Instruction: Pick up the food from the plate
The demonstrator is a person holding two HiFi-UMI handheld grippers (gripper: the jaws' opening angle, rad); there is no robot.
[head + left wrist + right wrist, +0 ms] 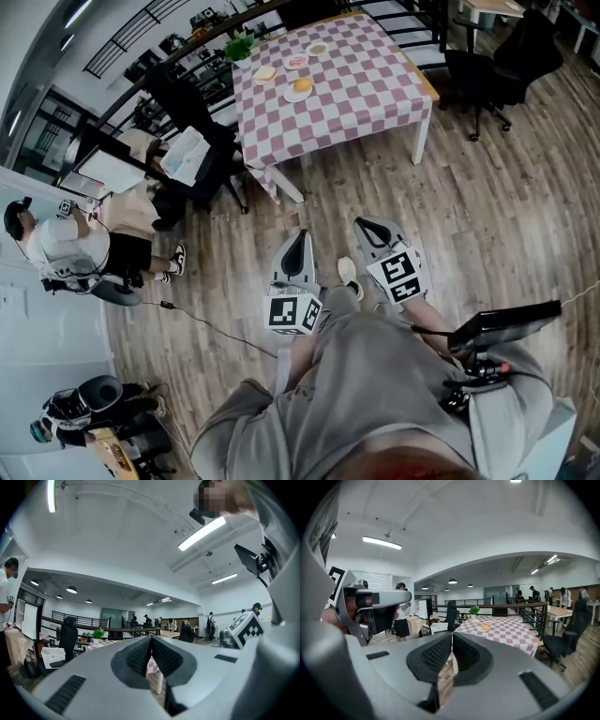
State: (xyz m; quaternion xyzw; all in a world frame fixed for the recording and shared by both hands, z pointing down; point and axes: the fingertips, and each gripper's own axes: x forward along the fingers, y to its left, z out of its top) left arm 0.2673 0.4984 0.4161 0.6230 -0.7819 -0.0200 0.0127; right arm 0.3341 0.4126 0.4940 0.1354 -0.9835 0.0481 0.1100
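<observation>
The table with the pink-and-white checked cloth (347, 89) stands far ahead of me across the wooden floor. On it are several small plates of food, among them an orange bun on a white plate (300, 87) and a pale slice on another plate (265, 73). The bun (485, 627) also shows small in the right gripper view. My left gripper (298, 236) (151, 641) and my right gripper (367, 225) (452, 639) are held side by side in front of me, pointing toward the table. Both are shut with nothing between their jaws.
A potted plant (239, 45) stands at the table's far corner. A black office chair (497, 66) is to the table's right, and a chair with papers (187, 155) to its left. A seated person (66, 248) is at the left. A railing (506, 606) runs behind the table.
</observation>
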